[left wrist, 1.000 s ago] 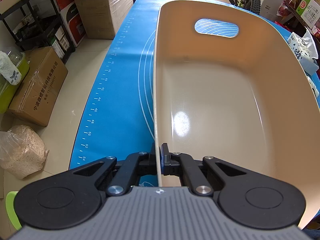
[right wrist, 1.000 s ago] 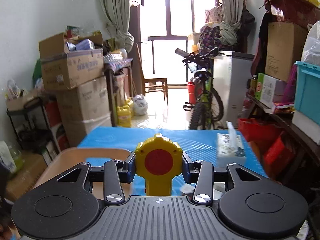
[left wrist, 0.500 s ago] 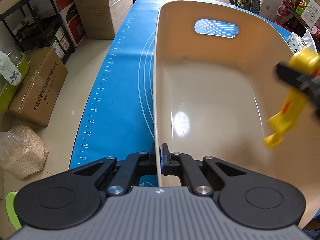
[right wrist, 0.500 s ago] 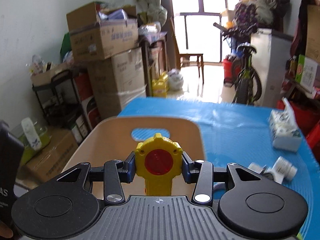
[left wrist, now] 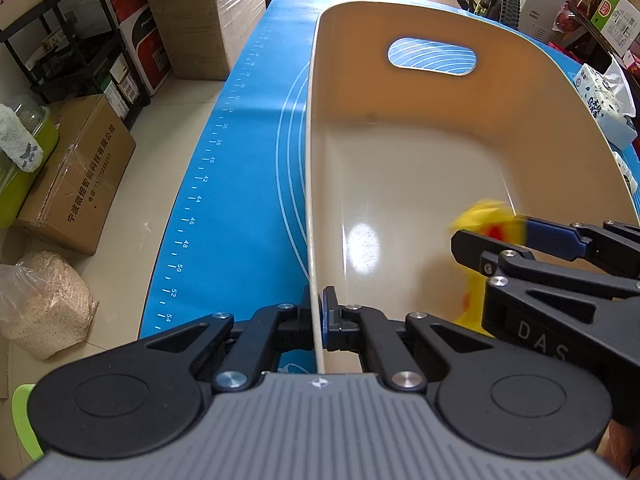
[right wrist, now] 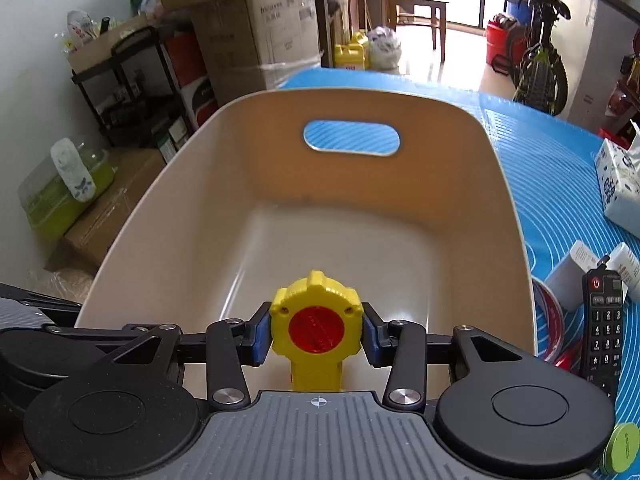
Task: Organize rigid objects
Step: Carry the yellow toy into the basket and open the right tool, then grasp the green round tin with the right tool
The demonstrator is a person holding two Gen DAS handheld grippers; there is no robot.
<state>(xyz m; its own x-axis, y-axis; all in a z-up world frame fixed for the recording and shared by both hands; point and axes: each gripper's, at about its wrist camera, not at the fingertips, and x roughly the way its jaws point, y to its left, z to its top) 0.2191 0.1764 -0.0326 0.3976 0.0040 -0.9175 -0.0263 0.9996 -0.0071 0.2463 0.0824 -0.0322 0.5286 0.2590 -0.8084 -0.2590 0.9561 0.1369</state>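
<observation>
Here, left gripper (left wrist: 319, 318) clamped on near wall of beige bin (left wrist: 520, 92), which sits on blue mat (left wrist: 240, 184) over counter. Right gripper (right wrist: 316, 336) squeezed on yellow toy (right wrist: 316, 324) with red centre, held over bin's near end, above its floor; toy blurred in left view. Remote (right wrist: 602, 320), white bottles (right wrist: 572, 276) and tissue pack (right wrist: 618, 184) lie on mat right of bin. Cardboard boxes (left wrist: 80, 176), bicycle (right wrist: 540, 60) and chair (right wrist: 420, 16) crowd room beyond.
</observation>
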